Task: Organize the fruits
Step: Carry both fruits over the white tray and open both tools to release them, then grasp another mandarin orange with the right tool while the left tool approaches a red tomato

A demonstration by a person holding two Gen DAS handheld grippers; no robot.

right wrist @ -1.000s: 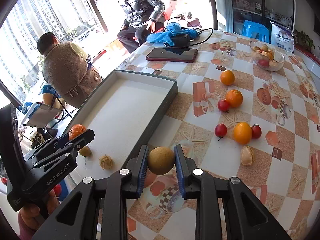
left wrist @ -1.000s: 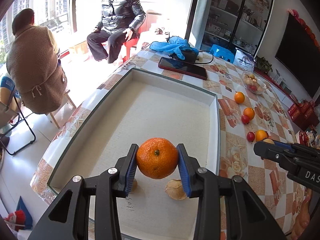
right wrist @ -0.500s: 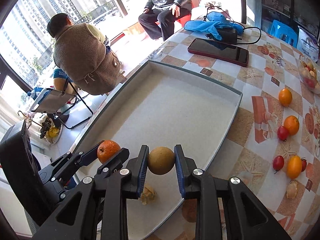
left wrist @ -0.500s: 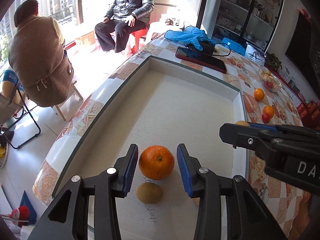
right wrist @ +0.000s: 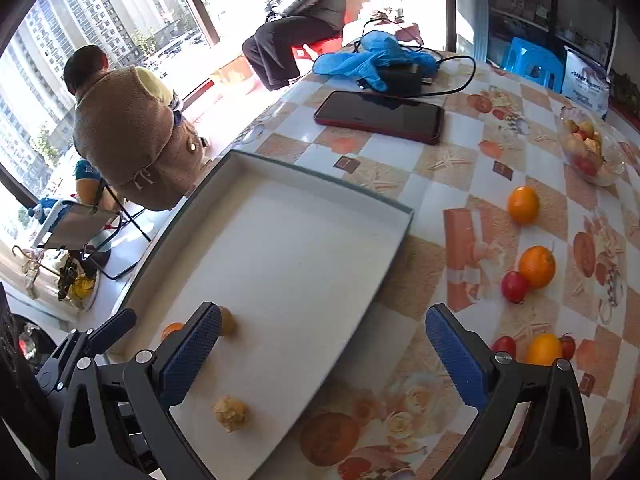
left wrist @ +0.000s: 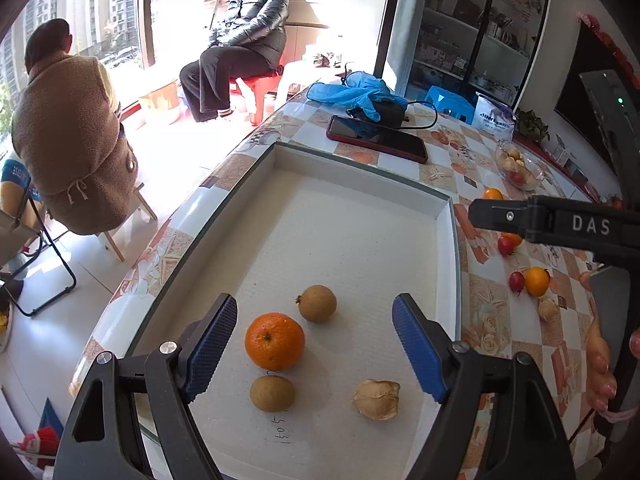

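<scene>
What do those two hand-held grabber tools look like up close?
Both are matte black plastic frames with triangular cut-outs and silver screws. The left gripper and the right gripper each carry two jaws lined with ribbed blue pads. Seen from the left camera, the right tool's side bears the white letters "DAS". No cables or sleeves show.

Sunlit living room behind a patterned table

Tall windows [left wrist: 100, 20] at far left show apartment towers and pour light onto the pale tiled floor [left wrist: 52, 320]. A glass-fronted cabinet [left wrist: 480, 40] stands at far right, a dark screen [left wrist: 592, 112] on the right wall, a blue stool [left wrist: 452, 104] and a red stool [left wrist: 260, 84] between.
</scene>
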